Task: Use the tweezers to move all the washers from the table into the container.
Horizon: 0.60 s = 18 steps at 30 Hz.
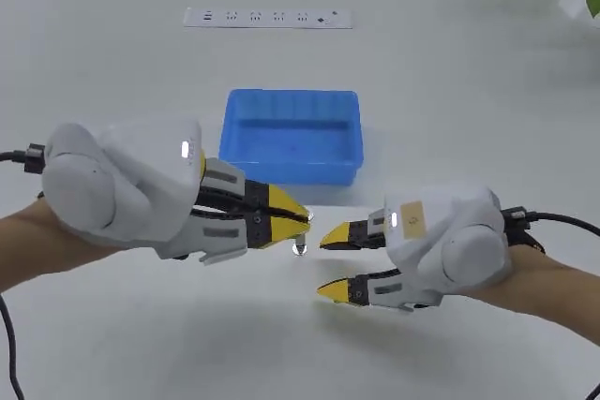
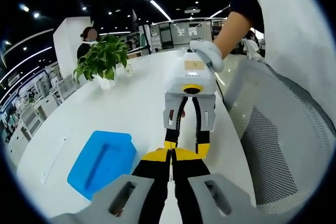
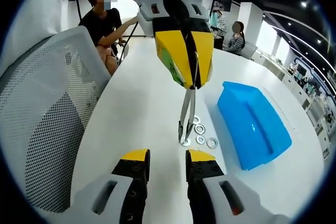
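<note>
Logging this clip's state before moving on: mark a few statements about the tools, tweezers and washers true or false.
1. The left tool is shut on the tweezers. True.
2. The washers lie inside the blue container. False: they lie on the table beside it.
3. The right tool grips a washer. False: it is open and empty.
4. The tweezers' tips point down at the table by the washers. True.

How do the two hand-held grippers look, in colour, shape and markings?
The left gripper and the right gripper each have a rounded pale grey shell, black linkage and yellow-tipped tongs. A small white light glows on each shell; the right one also bears a tan label. A black cable leaves the back of each.
</note>
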Each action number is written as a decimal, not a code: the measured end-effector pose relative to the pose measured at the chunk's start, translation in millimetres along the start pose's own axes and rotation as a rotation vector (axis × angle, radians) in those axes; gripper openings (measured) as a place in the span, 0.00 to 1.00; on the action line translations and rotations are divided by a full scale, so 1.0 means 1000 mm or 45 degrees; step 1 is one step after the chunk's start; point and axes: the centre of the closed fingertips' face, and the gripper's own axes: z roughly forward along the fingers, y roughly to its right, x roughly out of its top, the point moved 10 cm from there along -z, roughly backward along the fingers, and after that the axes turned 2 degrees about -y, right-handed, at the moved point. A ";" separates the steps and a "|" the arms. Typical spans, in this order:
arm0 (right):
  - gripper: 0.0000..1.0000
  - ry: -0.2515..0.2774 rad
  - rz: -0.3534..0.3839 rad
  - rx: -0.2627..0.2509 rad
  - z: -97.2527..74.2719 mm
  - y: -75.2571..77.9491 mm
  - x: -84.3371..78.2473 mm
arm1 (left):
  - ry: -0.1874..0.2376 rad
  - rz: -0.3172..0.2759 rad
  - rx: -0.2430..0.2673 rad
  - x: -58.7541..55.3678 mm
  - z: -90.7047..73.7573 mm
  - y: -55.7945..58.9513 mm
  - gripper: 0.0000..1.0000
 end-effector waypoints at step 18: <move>0.27 0.038 0.025 0.019 0.014 0.023 0.016 | -0.036 -0.143 -0.074 -0.003 0.000 -0.015 0.04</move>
